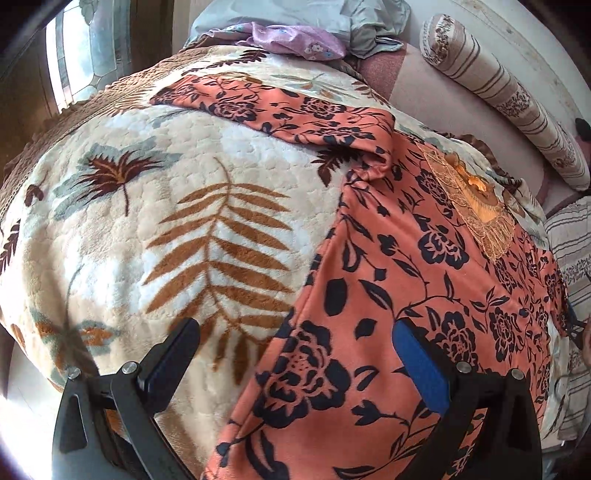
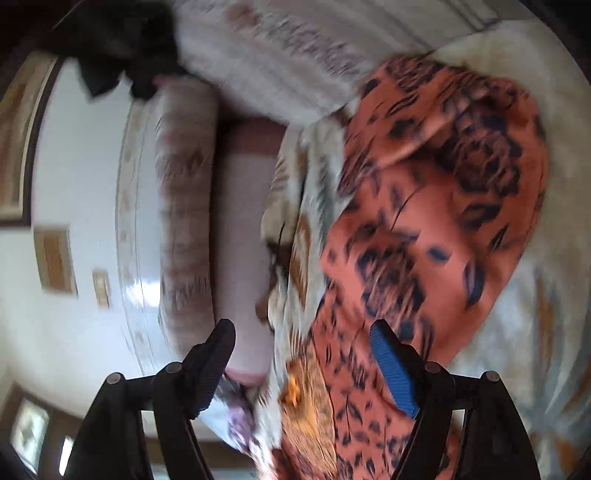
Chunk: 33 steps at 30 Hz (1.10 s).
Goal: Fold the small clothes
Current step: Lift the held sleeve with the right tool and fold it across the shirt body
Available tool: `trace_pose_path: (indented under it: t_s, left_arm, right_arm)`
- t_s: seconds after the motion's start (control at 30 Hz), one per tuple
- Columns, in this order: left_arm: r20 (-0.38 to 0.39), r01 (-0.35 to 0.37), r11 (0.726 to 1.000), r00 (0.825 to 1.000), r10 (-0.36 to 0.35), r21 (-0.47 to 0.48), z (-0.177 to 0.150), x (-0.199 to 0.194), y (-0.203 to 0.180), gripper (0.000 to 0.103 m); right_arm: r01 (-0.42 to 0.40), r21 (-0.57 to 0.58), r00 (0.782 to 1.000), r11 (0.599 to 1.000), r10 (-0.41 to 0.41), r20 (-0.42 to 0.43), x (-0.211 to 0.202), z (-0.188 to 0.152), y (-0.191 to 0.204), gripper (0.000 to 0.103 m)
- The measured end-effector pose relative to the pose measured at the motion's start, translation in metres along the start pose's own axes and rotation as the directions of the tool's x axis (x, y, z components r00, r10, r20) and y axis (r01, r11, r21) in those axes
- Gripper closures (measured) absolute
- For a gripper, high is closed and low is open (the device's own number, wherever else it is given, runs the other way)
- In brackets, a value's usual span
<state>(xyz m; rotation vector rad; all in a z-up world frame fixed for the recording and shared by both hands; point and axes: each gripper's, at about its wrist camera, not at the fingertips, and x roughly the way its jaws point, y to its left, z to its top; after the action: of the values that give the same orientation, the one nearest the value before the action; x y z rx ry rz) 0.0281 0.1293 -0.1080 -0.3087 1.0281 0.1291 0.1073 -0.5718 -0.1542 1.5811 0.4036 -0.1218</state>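
Note:
An orange top with dark floral print (image 1: 406,273) lies spread flat on a cream leaf-pattern blanket (image 1: 177,206), one sleeve (image 1: 273,107) stretched toward the far left. A gold lace collar (image 1: 472,206) sits at its neckline. My left gripper (image 1: 295,332) is open, hovering over the garment's near edge, holding nothing. In the blurred, rolled right wrist view the same top (image 2: 424,206) fills the right side. My right gripper (image 2: 303,332) is open and empty above the collar area (image 2: 299,395).
Crumpled grey and purple clothes (image 1: 306,33) lie at the far end of the bed. A striped bolster (image 1: 506,92) lies along the pink sheet (image 1: 450,107) at right; it also shows in the right wrist view (image 2: 184,206). A window (image 1: 85,51) is far left.

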Motion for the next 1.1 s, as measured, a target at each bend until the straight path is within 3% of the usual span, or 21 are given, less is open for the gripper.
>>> trace_pose_path:
  t_s: [0.13, 0.23, 0.27, 0.3, 0.37, 0.4, 0.47, 0.57, 0.67, 0.77, 0.87, 0.97, 1.0, 1.03, 1.07, 1.1]
  left_arm:
    - [0.009, -0.005, 0.996, 1.0, 0.004, 0.094, 0.008, 0.001, -0.031, 0.0]
    - [0.007, -0.008, 0.992, 1.0, 0.007, 0.128, 0.011, 0.004, -0.043, 0.0]
    - [0.001, -0.011, 0.991, 1.0, 0.011, 0.135, 0.012, 0.005, -0.045, 0.0]
    - [-0.004, -0.013, 0.99, 1.0, 0.013, 0.141, 0.012, 0.006, -0.047, 0.0]
    - [-0.004, -0.009, 0.989, 1.0, 0.01, 0.146, 0.012, 0.007, -0.05, 0.0]
    - [-0.003, -0.008, 0.989, 1.0, 0.008, 0.146, 0.012, 0.007, -0.051, 0.0]
    - [-0.003, -0.003, 0.989, 1.0, 0.003, 0.15, 0.011, 0.006, -0.052, 0.0]
    - [0.007, 0.005, 0.989, 1.0, -0.006, 0.148, 0.012, 0.005, -0.054, 0.0]
    - [0.014, 0.03, 0.991, 0.999, -0.032, 0.134, 0.016, 0.003, -0.058, 0.0]
    - [0.051, 0.07, 0.99, 0.996, -0.077, 0.119, 0.021, -0.005, -0.063, 0.0]
    - [0.086, 0.149, 0.986, 0.984, -0.155, 0.071, 0.027, -0.006, -0.066, 0.0]
    - [0.0, 0.308, 0.951, 0.951, -0.308, -0.025, 0.035, 0.019, -0.071, 0.0]
    - [-0.039, 0.359, 0.93, 0.931, -0.363, -0.076, 0.036, 0.031, -0.072, 0.0]
    - [-0.063, 0.397, 0.909, 0.911, -0.407, -0.131, 0.037, 0.041, -0.072, 0.0]
    - [-0.074, 0.413, 0.893, 0.899, -0.431, -0.178, 0.036, 0.048, -0.072, 0.0]
    - [-0.076, 0.418, 0.886, 0.895, -0.439, -0.203, 0.033, 0.05, -0.075, 0.0]
  right_arm:
    - [-0.002, 0.129, 0.996, 0.992, -0.01, 0.092, 0.01, 0.05, -0.024, 0.029]
    - [-0.011, 0.142, 0.991, 0.99, -0.008, 0.137, 0.018, 0.068, -0.022, 0.034]
    - [-0.003, 0.14, 0.988, 0.99, -0.019, 0.156, 0.019, 0.072, -0.021, 0.045]
    - [0.008, 0.141, 0.985, 0.99, -0.032, 0.168, 0.02, 0.077, -0.02, 0.063]
    - [0.048, 0.142, 0.987, 0.989, -0.068, 0.143, 0.031, 0.084, -0.02, 0.088]
    - [0.073, 0.129, 0.986, 0.989, -0.091, 0.139, 0.031, 0.086, -0.019, 0.094]
    - [0.085, 0.069, 0.987, 0.994, -0.093, 0.131, 0.029, 0.085, -0.006, 0.097]
    - [-0.027, -0.092, 0.998, 0.995, 0.031, 0.049, 0.026, 0.056, 0.036, 0.098]
    - [-0.19, -0.225, 0.981, 0.956, 0.174, -0.088, 0.022, 0.001, 0.089, 0.098]
    - [-0.35, -0.24, 0.924, 0.905, 0.293, -0.244, 0.019, -0.061, 0.118, 0.098]
    - [-0.433, -0.208, 0.859, 0.877, 0.332, -0.389, 0.03, -0.12, 0.121, 0.098]
    - [-0.384, -0.197, 0.835, 0.902, 0.248, -0.492, 0.065, -0.165, 0.088, 0.097]
    - [-0.357, -0.172, 0.811, 0.918, 0.213, -0.545, 0.085, -0.177, 0.069, 0.094]
    - [-0.298, -0.153, 0.797, 0.942, 0.158, -0.582, 0.105, -0.187, 0.043, 0.094]
    - [-0.189, -0.177, 0.808, 0.966, 0.051, -0.587, 0.121, -0.195, 0.017, 0.094]
    - [-0.071, -0.218, 0.803, 0.973, -0.074, -0.591, 0.136, -0.2, -0.009, 0.093]
